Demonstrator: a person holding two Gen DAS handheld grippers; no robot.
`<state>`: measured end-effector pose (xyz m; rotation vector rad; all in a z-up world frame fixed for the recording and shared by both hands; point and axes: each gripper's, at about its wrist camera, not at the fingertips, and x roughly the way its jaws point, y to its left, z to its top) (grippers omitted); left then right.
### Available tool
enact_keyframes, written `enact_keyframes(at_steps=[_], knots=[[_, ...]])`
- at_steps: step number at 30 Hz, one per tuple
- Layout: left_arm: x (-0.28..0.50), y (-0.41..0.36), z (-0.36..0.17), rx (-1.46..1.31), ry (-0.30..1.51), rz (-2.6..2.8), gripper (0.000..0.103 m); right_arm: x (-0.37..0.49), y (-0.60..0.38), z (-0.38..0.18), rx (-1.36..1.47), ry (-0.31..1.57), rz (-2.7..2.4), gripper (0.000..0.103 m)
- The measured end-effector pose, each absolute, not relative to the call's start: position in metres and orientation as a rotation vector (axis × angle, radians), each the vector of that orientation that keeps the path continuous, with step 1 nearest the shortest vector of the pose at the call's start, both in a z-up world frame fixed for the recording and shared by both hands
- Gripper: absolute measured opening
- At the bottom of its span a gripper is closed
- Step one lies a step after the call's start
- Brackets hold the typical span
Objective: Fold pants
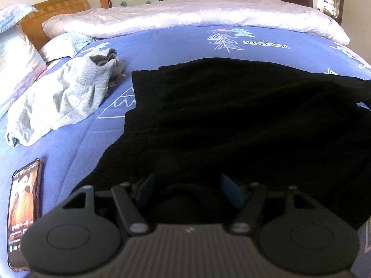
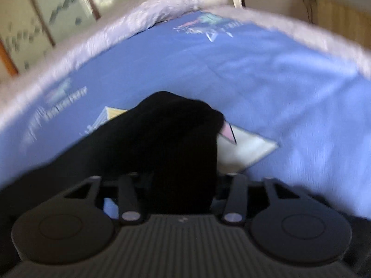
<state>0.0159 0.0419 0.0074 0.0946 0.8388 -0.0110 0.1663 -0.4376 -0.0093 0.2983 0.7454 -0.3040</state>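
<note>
1. The left gripper [image 1: 186, 185] has its jaws spread apart; a rumpled hump of the black pants [image 1: 231, 115] lies between the blue pads [image 1: 228, 188], but they do not pinch it.
2. The right gripper [image 2: 183, 180] has black cloth bunched up between its jaws; its pads are hidden by the fabric, so I cannot tell whether they clamp it or only straddle it. This view is blurred.
3. The pants spread wide and fairly flat across the blue bedsheet [image 1: 176, 44], with a straight left hem and folded layers at the far side. In the right wrist view, one end [image 2: 176, 125] is raised in a rounded bunch over a pale printed patch [image 2: 245, 149].
4. To the left of the pants, apart from them, a crumpled grey garment [image 1: 62, 99] lies on the sheet; nearer, a phone [image 1: 24, 210] lies with its screen lit.
5. A white quilt [image 1: 197, 16] lies along the far edge of the bed, pillows [image 1: 16, 53] and a wooden headboard [image 1: 55, 7] at the left. Bare blue sheet lies between pants and quilt.
</note>
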Motion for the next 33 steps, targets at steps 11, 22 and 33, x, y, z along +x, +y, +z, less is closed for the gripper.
enact_keyframes(at_steps=[11,22,33], knots=[[0.013,0.04,0.006,0.094,0.822,-0.008,0.066,0.186,-0.406,0.043,-0.852,0.254,-0.513,0.029],[0.017,0.043,0.007,0.096,0.842,-0.024,0.067,0.131,-0.531,-0.029,-0.336,0.766,-0.684,0.059],[0.046,0.068,0.08,-0.044,0.712,-0.142,0.073,0.174,-0.578,0.044,0.526,0.522,-0.418,0.051]])
